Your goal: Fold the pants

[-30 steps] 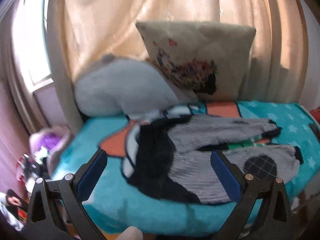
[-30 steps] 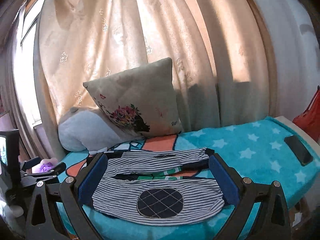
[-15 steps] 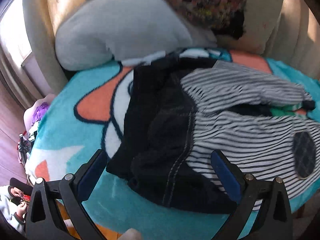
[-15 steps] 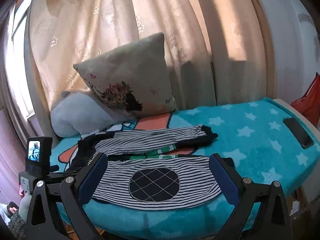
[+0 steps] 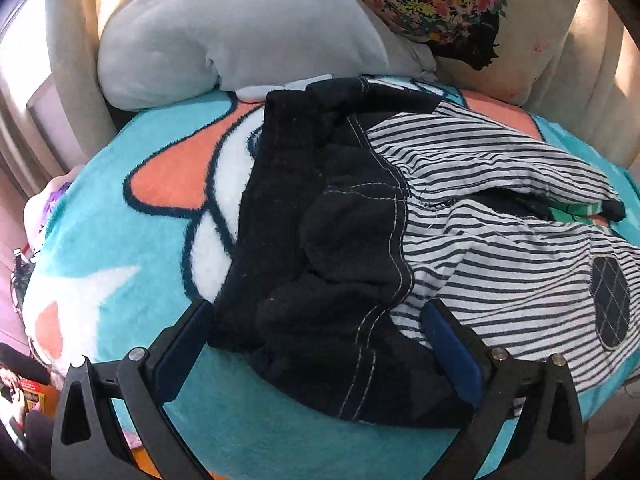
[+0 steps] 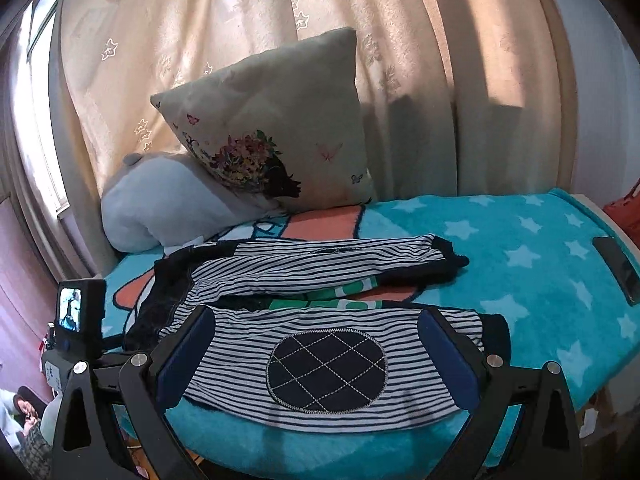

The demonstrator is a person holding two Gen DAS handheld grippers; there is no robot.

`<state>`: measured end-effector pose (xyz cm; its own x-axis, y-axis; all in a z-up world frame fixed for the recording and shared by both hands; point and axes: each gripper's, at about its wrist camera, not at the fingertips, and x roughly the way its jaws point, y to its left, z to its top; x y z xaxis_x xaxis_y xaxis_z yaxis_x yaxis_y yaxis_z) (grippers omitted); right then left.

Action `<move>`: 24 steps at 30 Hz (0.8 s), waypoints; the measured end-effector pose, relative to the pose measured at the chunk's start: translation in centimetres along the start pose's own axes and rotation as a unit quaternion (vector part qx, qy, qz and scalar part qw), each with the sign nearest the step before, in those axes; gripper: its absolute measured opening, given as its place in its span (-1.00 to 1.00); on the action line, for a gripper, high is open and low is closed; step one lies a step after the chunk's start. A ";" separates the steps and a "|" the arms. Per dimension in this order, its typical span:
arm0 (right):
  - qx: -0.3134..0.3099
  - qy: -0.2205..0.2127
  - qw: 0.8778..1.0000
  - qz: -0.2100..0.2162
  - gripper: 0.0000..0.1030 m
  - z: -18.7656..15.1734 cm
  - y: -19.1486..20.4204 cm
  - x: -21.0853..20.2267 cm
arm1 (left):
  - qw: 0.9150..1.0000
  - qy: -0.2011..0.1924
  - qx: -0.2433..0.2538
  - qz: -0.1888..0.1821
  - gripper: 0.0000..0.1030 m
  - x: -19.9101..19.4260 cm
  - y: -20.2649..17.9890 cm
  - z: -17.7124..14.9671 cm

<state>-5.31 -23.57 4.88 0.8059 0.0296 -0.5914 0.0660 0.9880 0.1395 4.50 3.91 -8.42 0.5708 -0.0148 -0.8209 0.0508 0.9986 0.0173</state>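
Observation:
Striped pants [image 6: 320, 268] with a dark waistband and dark quilted knee patches lie spread on the teal blanket [image 6: 532, 264], both legs pointing right. In the left wrist view the dark waist end [image 5: 320, 248] lies bunched. My left gripper [image 5: 316, 336] is open, its fingers either side of the near waist edge, just above it. My right gripper [image 6: 316, 340] is open and straddles the near leg around its knee patch [image 6: 326, 372]. The left gripper unit [image 6: 76, 320] shows at the left edge of the right wrist view.
A grey pillow [image 5: 240, 36] and a floral cushion [image 6: 276, 136] lean on the curtain [image 6: 400, 60] behind the pants. A dark phone [image 6: 616, 268] lies near the bed's right edge. Clutter sits on the floor at left [image 5: 24, 384].
My left gripper has come down and in over the pants' dark waist end. My right gripper has closed in on the near leg and now straddles the knee patch.

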 end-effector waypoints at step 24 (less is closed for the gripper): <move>-0.081 -0.250 0.948 -0.181 0.99 18.8 -5.1 -26.3 | 0.946 -0.317 0.045 0.049 0.99 -32.0 8.5 11.0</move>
<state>-15.76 -32.23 34.66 0.9282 -0.3519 -0.1204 0.3336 0.9309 -0.1489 -4.33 12.29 24.24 0.9520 0.0214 -0.3055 0.0255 0.9886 0.1486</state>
